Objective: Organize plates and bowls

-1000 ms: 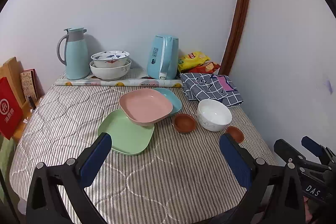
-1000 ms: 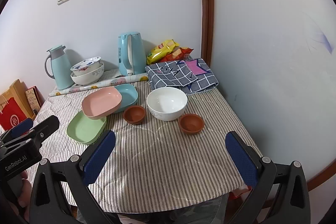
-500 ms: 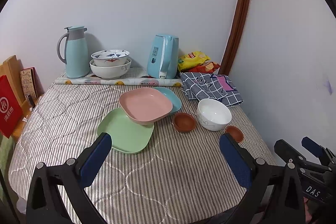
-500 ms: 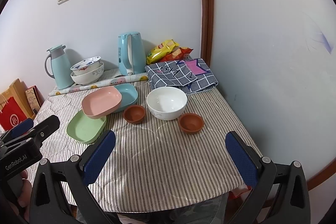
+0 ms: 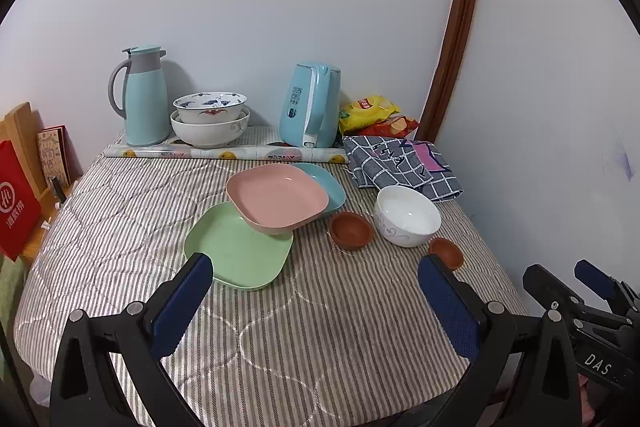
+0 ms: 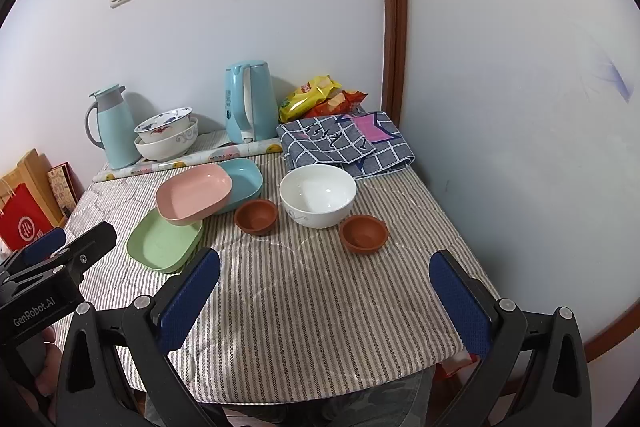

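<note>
On the striped table a pink plate (image 5: 278,197) rests tilted on a green plate (image 5: 240,251) and a blue plate (image 5: 326,183). A white bowl (image 5: 406,215) stands to their right, between two small brown bowls (image 5: 351,230) (image 5: 446,253). They also show in the right wrist view: pink plate (image 6: 194,193), green plate (image 6: 162,241), blue plate (image 6: 244,179), white bowl (image 6: 318,195), brown bowls (image 6: 256,215) (image 6: 363,231). My left gripper (image 5: 316,301) and right gripper (image 6: 326,297) are open and empty, held above the table's near edge.
At the back stand a teal thermos (image 5: 142,95), two stacked white bowls (image 5: 210,117), a blue kettle (image 5: 310,105), snack bags (image 5: 372,113) and a checked cloth (image 5: 400,163). A wall runs along the table's right side. Red bag and boxes (image 5: 16,187) stand left.
Both grippers have barely moved; the view shifts slightly. Nothing on the table has changed.
</note>
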The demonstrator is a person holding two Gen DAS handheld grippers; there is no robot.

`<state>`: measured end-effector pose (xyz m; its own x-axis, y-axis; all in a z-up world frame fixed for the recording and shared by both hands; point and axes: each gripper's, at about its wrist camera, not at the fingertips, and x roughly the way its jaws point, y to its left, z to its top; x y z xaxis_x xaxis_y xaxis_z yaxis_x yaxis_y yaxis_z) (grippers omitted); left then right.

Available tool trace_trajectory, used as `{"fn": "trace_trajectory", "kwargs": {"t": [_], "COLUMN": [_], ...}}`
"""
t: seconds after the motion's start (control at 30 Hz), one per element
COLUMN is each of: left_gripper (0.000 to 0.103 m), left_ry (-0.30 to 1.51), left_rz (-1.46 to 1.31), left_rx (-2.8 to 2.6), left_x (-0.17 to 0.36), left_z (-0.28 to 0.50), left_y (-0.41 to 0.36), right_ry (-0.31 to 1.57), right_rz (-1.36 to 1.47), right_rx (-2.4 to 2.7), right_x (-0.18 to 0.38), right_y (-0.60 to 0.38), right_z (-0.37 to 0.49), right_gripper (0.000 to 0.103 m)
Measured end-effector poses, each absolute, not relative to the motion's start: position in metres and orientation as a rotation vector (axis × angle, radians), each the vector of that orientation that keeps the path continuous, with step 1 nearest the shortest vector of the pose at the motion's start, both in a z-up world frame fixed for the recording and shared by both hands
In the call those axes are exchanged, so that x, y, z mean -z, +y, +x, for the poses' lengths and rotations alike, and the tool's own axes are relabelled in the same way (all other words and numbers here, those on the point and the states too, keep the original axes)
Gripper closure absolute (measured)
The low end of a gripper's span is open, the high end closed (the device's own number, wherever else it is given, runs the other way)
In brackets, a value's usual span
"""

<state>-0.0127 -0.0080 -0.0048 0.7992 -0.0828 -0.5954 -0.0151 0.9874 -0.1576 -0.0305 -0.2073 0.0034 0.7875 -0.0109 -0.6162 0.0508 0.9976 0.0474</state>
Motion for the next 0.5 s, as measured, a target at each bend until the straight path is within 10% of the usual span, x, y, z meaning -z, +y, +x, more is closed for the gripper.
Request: {"fn": "trace_trajectory", "kwargs": {"t": [0.5], "left_gripper": [0.000], "left_ry": [0.640], "left_rz": [-0.167], "left_rx": [0.045], "left_x": [0.0083], "left_z": [-0.0103], "left_y": [-0.0068], "right_ry": [0.647], "right_rz": [0.055], "right_rx": [0.020], "right_x": [-0.0041], "right_y": [-0.2041], "right_z": [-0.0338], "right_gripper": [0.000]}}
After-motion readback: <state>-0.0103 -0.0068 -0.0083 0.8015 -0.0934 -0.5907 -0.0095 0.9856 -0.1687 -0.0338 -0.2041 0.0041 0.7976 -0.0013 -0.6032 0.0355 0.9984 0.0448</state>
